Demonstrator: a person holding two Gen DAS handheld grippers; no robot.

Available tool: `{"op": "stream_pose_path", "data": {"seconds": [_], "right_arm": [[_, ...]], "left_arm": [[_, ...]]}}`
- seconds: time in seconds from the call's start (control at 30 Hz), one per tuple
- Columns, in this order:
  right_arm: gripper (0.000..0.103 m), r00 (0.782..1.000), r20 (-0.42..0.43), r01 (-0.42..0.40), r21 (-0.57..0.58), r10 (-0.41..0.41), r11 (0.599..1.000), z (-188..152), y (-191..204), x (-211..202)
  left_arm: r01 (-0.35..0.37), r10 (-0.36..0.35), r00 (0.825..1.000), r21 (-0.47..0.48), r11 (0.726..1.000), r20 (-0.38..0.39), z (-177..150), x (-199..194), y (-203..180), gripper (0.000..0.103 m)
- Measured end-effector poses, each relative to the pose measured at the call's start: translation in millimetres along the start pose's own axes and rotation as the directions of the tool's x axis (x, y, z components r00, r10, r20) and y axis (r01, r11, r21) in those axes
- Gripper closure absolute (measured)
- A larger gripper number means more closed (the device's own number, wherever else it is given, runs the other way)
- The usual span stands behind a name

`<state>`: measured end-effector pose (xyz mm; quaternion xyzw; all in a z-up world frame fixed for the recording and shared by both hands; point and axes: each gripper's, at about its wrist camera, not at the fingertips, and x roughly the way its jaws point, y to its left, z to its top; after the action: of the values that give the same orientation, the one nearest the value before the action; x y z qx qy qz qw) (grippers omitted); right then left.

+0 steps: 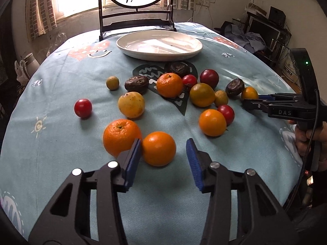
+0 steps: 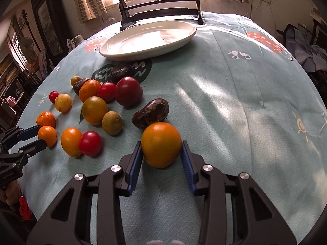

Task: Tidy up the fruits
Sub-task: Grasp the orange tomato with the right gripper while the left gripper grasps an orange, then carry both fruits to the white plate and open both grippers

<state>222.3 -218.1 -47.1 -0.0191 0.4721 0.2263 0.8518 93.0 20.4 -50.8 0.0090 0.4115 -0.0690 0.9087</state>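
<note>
The right gripper (image 2: 161,155) grasps an orange fruit (image 2: 161,144) between both blue pads at the lower centre of the frame. The left gripper (image 1: 163,158) is released around a small orange (image 1: 159,148). The white plate (image 1: 130,50) lies at the upper centre, on the blue tablecloth (image 1: 61,147).

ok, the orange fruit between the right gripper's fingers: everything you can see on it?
The orange fruit is roundish with a smooth, glossy skin, shading slightly greenish near the top. It rests on the blue tablecloth, between the right gripper fingers; both blue pads sit at or very near its sides. A dark wrinkled fruit lies just behind it, apparently touching.
</note>
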Motion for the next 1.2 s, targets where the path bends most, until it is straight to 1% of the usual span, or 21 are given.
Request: {"op": "stream_pose_path", "data": {"seconds": [0.07, 0.13, 0.2, 0.37, 0.5, 0.57, 0.7, 0.8, 0.87, 0.97, 1.03, 1.1, 1.13, 1.2], "right_arm": [[0.063, 1.0, 0.001, -0.01, 0.007, 0.01, 1.0, 0.1, -1.1, -0.1], [0.063, 1.0, 0.003, -0.018, 0.013, 0.018, 1.0, -0.4, -2.1, -0.3], [0.063, 1.0, 0.002, -0.023, 0.016, 0.023, 1.0, -0.1, -2.8, -0.1], [0.063, 1.0, 0.003, -0.027, 0.02, 0.027, 0.999, -0.3, -3.0, -0.1], [0.063, 0.999, 0.007, -0.037, 0.022, 0.037, 0.999, -0.7, -3.7, -0.9], [0.063, 0.998, 0.014, -0.053, 0.021, 0.053, 0.998, -1.8, -4.2, -3.3], [0.063, 0.997, 0.026, -0.068, 0.023, 0.068, 0.997, -2.0, -3.9, -8.0], [0.063, 0.994, 0.046, -0.104, 0.028, 0.102, 0.994, 4.3, -3.4, -15.5], [0.063, 0.989, 0.081, -0.126, 0.019, 0.124, 0.992, 15.5, -1.5, -22.9], [0.063, 0.979, 0.14, -0.147, -0.002, 0.146, 0.989, 44.8, 3.0, -26.9], [0.063, 0.973, 0.166, -0.161, -0.008, 0.16, 0.987, 71.1, 5.2, -19.6], [0.063, 0.968, 0.173, -0.183, -0.002, 0.18, 0.983, 100.6, 5.9, -4.4], [0.063, 0.968, 0.172, -0.182, -0.008, 0.181, 0.983, 115.3, 7.2, 5.5], [0.063, 0.976, 0.161, -0.148, -0.005, 0.147, 0.989, 141.6, 8.4, 27.5]], "left_arm": [[-0.018, 0.018, 1.0, 0.009, 1.0, -0.009, 3.5, 1.8, -0.2, 0.068], [-0.031, 0.031, 0.999, 0.032, 0.999, -0.018, 6.7, 4.0, -3.0, 0.068], [-0.053, 0.055, 0.998, 0.08, 0.995, -0.025, 8.8, 7.3, -8.4, 0.067], [-0.101, 0.108, 0.994, 0.169, 0.981, -0.035, 16.9, 19.7, -19.4, 0.064], [-0.127, 0.143, 0.988, 0.246, 0.961, -0.051, 21.1, 27.3, -26.7, 0.064], [-0.109, 0.126, 0.99, 0.236, 0.966, -0.059, 23.7, 27.3, -23.2, 0.064], [-0.025, 0.036, 0.997, 0.156, 0.987, -0.067, 27.3, 24.9, -10.1, 0.065], [-0.006, 0.011, 0.999, 0.117, 0.993, -0.043, 31.8, 19.2, -3.7, 0.065], [0.016, -0.015, 1.0, 0.088, 0.996, -0.014, 42.2, 13.2, 2.4, 0.065], [0.074, -0.075, 0.997, 0.04, 0.996, 0.028, 72.6, 10.9, 12.3, 0.064], [0.09, -0.091, 0.994, 0.024, 0.996, 0.054, 99.3, 17.3, 16.8, 0.064], [0.088, -0.088, 0.994, 0.011, 0.996, 0.071, 129.5, 31.1, 21.0, 0.064], [0.099, -0.098, 0.993, 0.0, 0.995, 0.068, 145.0, 41.0, 23.7, 0.064], [0.114, -0.113, 0.993, -0.024, 0.993, 0.046, 174.1, 66.0, 30.2, 0.064]]}}
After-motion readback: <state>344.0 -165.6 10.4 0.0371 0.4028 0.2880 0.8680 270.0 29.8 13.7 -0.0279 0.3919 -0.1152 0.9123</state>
